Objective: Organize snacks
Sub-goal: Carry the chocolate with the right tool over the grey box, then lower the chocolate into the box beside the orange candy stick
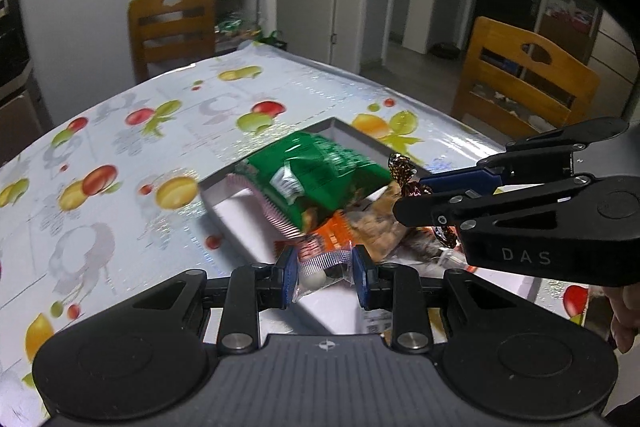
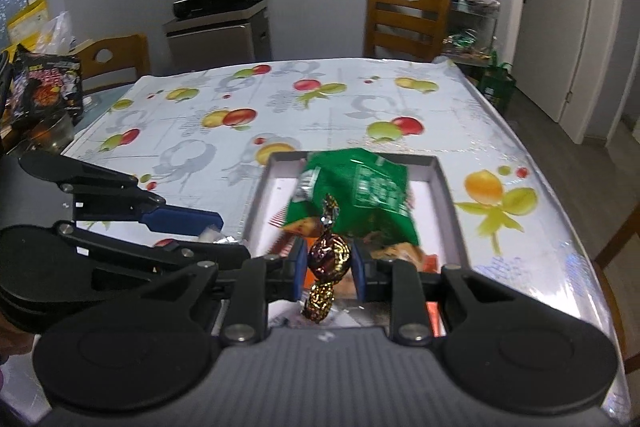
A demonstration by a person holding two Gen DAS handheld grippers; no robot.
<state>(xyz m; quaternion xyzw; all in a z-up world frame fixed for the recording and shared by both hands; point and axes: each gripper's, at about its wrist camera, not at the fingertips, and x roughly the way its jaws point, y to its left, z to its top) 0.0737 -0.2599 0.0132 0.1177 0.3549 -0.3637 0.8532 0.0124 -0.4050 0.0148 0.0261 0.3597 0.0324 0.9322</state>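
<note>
A shallow grey box (image 1: pixel 224 223) (image 2: pixel 444 187) on the table holds snacks: a green bag (image 1: pixel 316 171) (image 2: pixel 360 187), an orange packet (image 1: pixel 334 233) and a clear bag of nuts (image 1: pixel 378 227). My left gripper (image 1: pixel 325 277) is shut on a clear packet with a white ball (image 1: pixel 320 275), just above the box's near end. My right gripper (image 2: pixel 329 263) is shut on a brown-gold wrapped candy (image 2: pixel 330 255), held over the box; the candy shows in the left wrist view (image 1: pixel 408 175) too.
The table wears a fruit-print cloth (image 2: pixel 280 107). Wooden chairs stand at the far side (image 2: pixel 404 19), the left (image 2: pixel 112 59) and the right (image 1: pixel 524 75). Dark snack bags (image 2: pixel 44 87) sit at the table's left edge.
</note>
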